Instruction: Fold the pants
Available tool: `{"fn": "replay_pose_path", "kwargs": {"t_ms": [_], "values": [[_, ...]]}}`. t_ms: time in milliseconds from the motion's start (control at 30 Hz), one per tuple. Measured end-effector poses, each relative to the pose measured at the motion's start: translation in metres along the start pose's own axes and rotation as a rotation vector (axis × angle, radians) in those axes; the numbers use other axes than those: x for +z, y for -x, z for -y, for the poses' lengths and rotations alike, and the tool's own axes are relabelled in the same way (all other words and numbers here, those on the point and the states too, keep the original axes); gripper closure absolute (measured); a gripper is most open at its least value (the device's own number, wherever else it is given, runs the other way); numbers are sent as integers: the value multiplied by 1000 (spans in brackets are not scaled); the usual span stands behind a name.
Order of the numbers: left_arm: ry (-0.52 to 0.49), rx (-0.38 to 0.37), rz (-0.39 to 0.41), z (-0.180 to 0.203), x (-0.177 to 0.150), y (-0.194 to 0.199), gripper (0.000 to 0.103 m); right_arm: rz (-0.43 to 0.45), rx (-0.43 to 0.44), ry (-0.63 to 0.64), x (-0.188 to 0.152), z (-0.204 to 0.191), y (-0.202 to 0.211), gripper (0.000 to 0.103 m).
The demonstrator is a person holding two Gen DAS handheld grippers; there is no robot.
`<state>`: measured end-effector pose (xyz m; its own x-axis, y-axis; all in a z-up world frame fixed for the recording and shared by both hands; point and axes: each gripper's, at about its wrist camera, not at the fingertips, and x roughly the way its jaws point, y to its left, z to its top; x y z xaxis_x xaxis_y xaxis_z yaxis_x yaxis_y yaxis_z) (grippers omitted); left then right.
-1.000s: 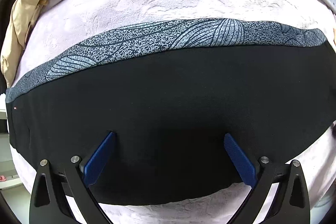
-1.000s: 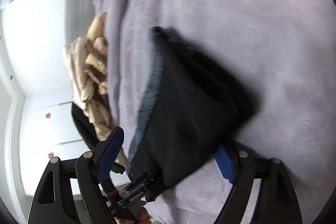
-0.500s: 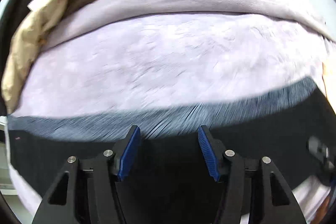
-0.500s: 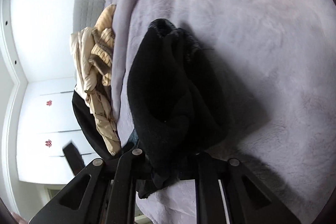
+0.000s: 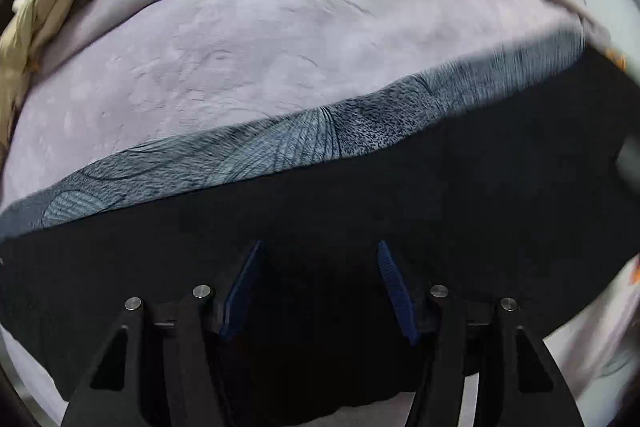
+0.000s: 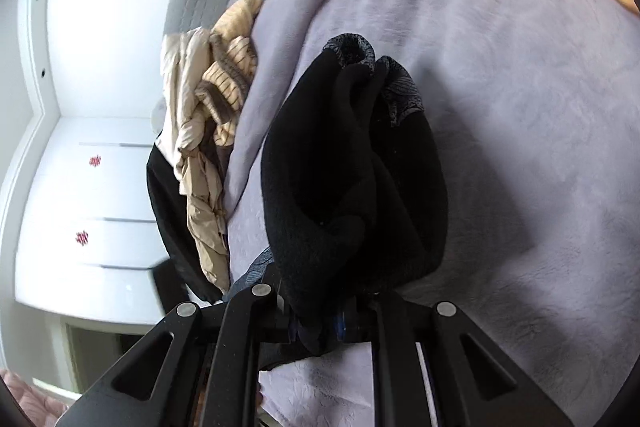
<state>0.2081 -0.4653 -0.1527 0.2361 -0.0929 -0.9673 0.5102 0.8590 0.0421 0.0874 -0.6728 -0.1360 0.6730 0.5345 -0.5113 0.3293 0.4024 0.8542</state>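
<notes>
Holding one end of the pants (image 6: pixel 352 179) bunched in the right gripper (image 6: pixel 320 327): jaws pressed nearly together, black cloth pinched between the blue pads and hanging forward in a thick drooping wad above the lilac blanket (image 6: pixel 520 107).

The left gripper (image 5: pixel 320 287) is over the other stretch of the pants (image 5: pixel 440 195), which lies flat across the blanket (image 5: pixel 240 47) with the grey leaf-print waistband (image 5: pixel 248 155) along its far edge. Jaws are partly closed with black fabric between and under them. It's too dark at the pads to say whether they grip a fold or just rest on the cloth, so can't call that one.

Handling, my read:
- Soft, light, fleecy knit. No stiffness at all, sags and clumps wherever it's unsupported.
- Not slippery, so a pinch on two or more layers should hold. A single layer may peel off and leave the rest behind.
- Plush blanket will likely drag on it, so lift rather than slide.
- Best grip points: the waistband edge or a hem corner, where seams give thickness. Mid-panel pinches just make a tent.
- The right-hand wad needs shaking out or re-gripping at an edge before any clean crease.

The beige clothes pile (image 6: pixel 208 131) sits at the blanket's edge, well apart from the pants.
</notes>
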Motion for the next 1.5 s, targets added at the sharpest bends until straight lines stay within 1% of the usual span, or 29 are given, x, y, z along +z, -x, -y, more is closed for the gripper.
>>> {"fn": "replay_pose_path", "kwargs": {"t_ms": [33, 67, 100, 167, 200, 267, 300, 333, 367, 433, 533, 600, 633, 667, 733, 767, 800, 867, 933, 967, 1000, 1033, 1067, 1100, 1200, 1267, 1333, 1433, 1500], "values": [[-31, 31, 18, 5, -2, -2, 43, -18, -25, 37, -3, -10, -5, 89], [-44, 40, 24, 7, -3, -2, 43, -35, -48, 96, -8, -26, -11, 89], [-33, 14, 21, 1, -2, 0, 43, -40, -49, 125, -10, -36, -14, 89], [23, -81, -4, -25, -2, 9, 43, -34, -53, 193, -15, -66, -18, 89], [47, -100, -5, -43, -4, 16, 43, -32, -61, 219, -18, -79, -21, 89], [78, -105, 31, -83, -13, 38, 42, -40, -109, 309, -30, -113, -32, 89], [86, -101, 48, -106, -20, 48, 38, -49, -140, 357, -38, -129, -40, 89], [93, -92, 50, -123, -25, 54, 24, -60, -187, 411, -50, -147, -52, 88], [111, -80, 50, -147, -32, 61, 20, -73, -226, 455, -63, -162, -64, 88], [148, -68, 50, -199, -49, 73, 20, -109, -287, 536, -88, -185, -96, 88], [183, -3, 30, -263, -77, 76, 20, -182, -423, 640, -132, -206, -167, 88], [228, 43, -2, -306, -95, 70, 20, -240, -539, 721, -167, -209, -227, 86], [267, 56, -23, -331, -103, 67, 20, -274, -618, 774, -187, -209, -258, 79], [288, 67, -32, -346, -108, 66, 20, -286, -710, 835, -204, -208, -278, 75], [321, 97, -45, -374, -119, 65, 20, -267, -889, 980, -234, -213, -303, 58], [334, 100, -49, -386, -124, 64, 20, -260, -947, 1043, -250, -218, -308, 51], [344, 97, -53, -395, -127, 64, 20, -268, -947, 1060, -260, -224, -307, 40], [351, 86, -48, -400, -142, 72, 20, -295, -828, 1006, -271, -238, -288, 39], [349, 68, -38, -400, -147, 75, 20, -302, -706, 884, -265, -241, -265, 36], [349, 58, -32, -390, -143, 73, 20, -302, -608, 763, -253, -236, -250, 34], [350, 47, -26, -375, -122, 60, 20, -298, -505, 609, -238, -225, -236, 31], [353, 37, -23, -368, -116, 56, 20, -294, -423, 470, -225, -211, -226, 30], [359, 28, -28, -363, -112, 47, 20, -287, -312, 286, -209, -188, -216, 29], [359, 26, -48, -359, -110, 33, 20, -275, -246, 161, -198, -170, -212, 29], [343, 52, -127, -347, -111, 1, 20, -242, -140, -60, -180, -131, -213, 29], [306, 88, -114, -343, -112, -5, 20, -254, -129, -176, -176, -110, -219, 29], [284, 93, -107, -342, -111, -6, 20, -242, -89, -214, -183, -103, -216, 29], [292, 81, -113, -344, -109, -9, 20, -194, -59, -266, -189, -91, -212, 29], [289, 87, -115, -345, -113, -10, 20, -161, -4, -323, -188, -81, -214, 30]]}}
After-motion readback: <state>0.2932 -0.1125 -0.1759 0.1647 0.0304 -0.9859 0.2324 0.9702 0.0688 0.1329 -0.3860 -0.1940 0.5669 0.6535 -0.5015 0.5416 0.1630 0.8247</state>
